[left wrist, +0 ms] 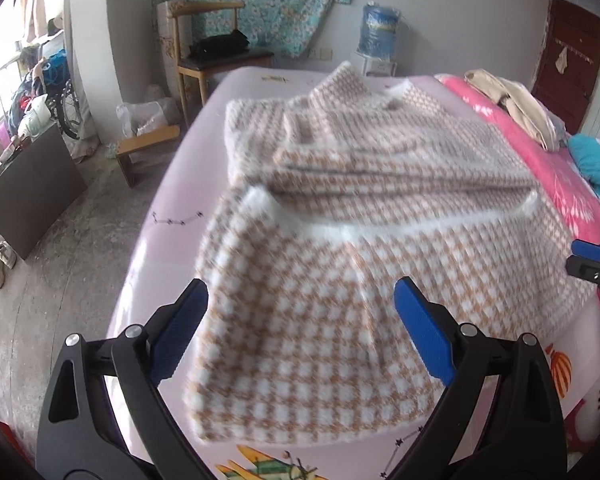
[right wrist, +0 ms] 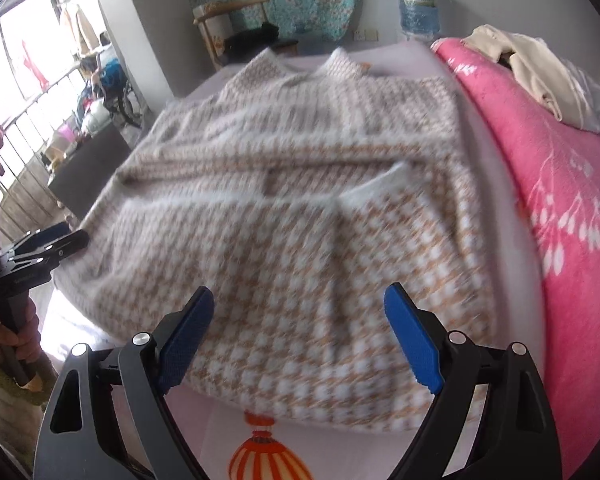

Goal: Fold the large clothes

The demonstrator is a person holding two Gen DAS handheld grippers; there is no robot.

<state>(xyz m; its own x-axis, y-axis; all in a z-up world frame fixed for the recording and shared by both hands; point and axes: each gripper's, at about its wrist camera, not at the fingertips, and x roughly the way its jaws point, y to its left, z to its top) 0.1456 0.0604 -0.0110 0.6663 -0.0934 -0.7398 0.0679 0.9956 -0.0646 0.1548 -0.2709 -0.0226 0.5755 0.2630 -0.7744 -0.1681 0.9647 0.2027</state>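
Sweater (left wrist: 340, 208), orange-white houndstooth, fuzzy, lies folded on bed (left wrist: 172, 216); both grippers' jaws spread, empty.

A: What is lying on the bed, counted?
B: One checked sweater (left wrist: 352, 248), one pink blanket (right wrist: 548, 208).
A: And hovering near?
B: Two grippers: left gripper (left wrist: 300, 332), right gripper (right wrist: 296, 336).

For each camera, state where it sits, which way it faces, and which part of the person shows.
Left wrist: sits behind the open left tongs, facing down across the houndstooth orange-and-white knitted garment on the pale pink bed sheet; right tongs at right edge.
Right wrist: behind the open right tongs, same direction; left tongs and a hand at left.
Shared: garment, wooden chair, pink flowered blanket.
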